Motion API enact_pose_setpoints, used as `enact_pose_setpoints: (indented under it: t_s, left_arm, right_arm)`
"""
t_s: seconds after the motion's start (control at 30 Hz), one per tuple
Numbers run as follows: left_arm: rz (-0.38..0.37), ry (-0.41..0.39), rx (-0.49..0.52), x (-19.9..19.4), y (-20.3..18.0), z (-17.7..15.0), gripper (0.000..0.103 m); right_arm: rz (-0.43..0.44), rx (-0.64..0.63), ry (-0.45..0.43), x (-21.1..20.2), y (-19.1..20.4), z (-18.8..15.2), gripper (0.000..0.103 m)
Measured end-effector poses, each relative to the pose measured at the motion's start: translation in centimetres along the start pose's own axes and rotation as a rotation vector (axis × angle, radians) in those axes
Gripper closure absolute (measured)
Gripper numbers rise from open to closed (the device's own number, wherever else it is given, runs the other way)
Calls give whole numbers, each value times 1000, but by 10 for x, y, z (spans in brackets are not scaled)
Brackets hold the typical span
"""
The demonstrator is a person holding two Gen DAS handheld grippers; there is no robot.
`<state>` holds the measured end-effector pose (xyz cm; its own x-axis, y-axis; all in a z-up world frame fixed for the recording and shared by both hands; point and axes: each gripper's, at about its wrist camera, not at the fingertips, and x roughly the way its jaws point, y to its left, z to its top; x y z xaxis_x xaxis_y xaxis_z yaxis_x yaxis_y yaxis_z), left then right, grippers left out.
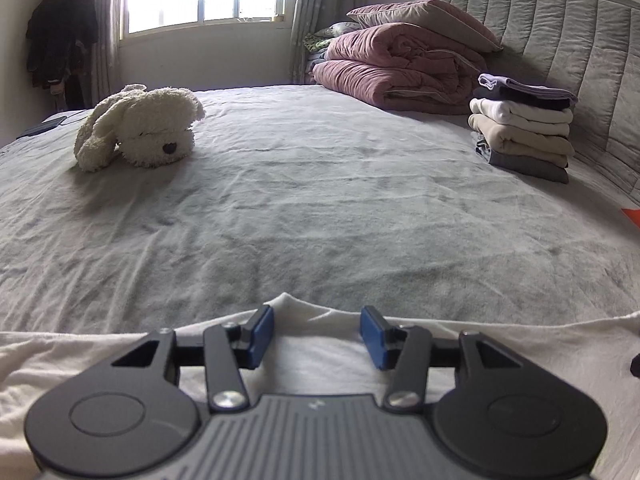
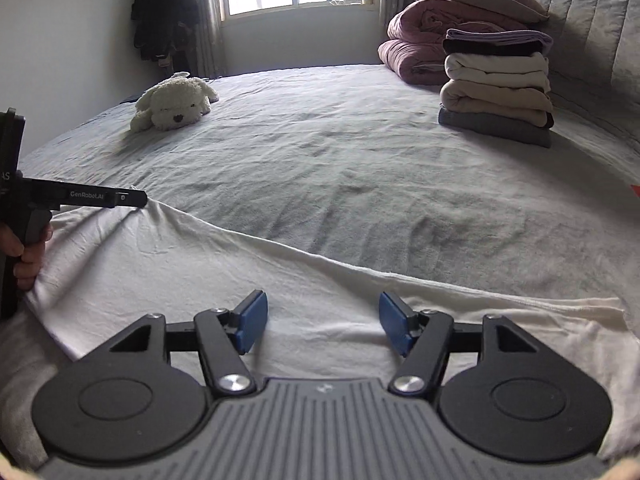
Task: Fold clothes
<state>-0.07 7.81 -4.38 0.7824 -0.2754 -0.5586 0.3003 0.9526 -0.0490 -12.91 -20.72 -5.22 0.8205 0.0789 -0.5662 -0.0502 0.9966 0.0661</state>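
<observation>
A white garment [image 2: 312,280] lies spread along the near edge of the grey bed [image 2: 360,160], its near part cut off by the frame and the gripper bodies. The left gripper [image 1: 318,336] hovers over a raised peak of cloth, jaws apart, gripping nothing. The right gripper [image 2: 322,322] is likewise spread and empty above the fabric. A stack of folded clothes [image 2: 496,84] stands near the headboard, and a plush dog [image 2: 174,104] lies well apart from it.
</observation>
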Motion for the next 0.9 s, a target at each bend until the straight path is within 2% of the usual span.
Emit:
enact_pose_setpoints:
  t_s: [0.13, 0.2, 0.37, 0.5, 0.73, 0.9]
  left_arm:
    - [-13, -32, -43, -14, -1, 0, 47]
    - [-57, -52, -51, -24, -5, 2, 43]
    - [-220, -69, -78, -40, -19, -1, 35]
    - [-201, -51, -61, -40, -24, -9, 34]
    - [-171, -36, -141, -49, -11, -5, 33]
    - [-139, 34, -170, -53, -5, 6, 33]
  right_arm:
    - [-97, 74, -21, -17, -17, -8, 32]
    - [-139, 119, -37, -28, -26, -12, 32]
    - [-219, 187, -55, -47, -48, -14, 32]
    - [-290, 208, -63, -54, -65, -13, 29]
    - [-427, 254, -49, -58, -99, -14, 29]
    - [-434, 318, -6, -54, -115, -23, 30]
